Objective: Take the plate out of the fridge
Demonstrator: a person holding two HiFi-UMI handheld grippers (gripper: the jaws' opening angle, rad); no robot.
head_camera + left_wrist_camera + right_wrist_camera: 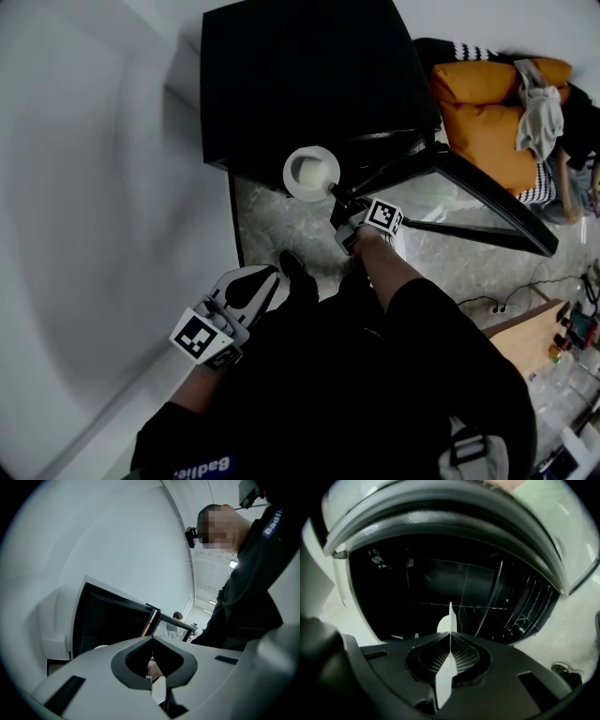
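Head view is showing you standing in front of the little black fridge [300, 75]. Its glass door [478, 192] is hanging open on the right. Your right gripper [335, 192] is pinching the rim of the white plate [309, 172], and its fingers are squeezing tight on it. The plate is hanging in the air just outside the fridge's front, above the grey floor [281, 234]. Right gripper view is looking into the dark fridge with its wire shelves [520, 606]. The plate is showing there as a thin white line between the jaws. Your left gripper [272, 274] is waiting low by your side, well apart from the plate. Its fingers are pressing together and are holding nothing.
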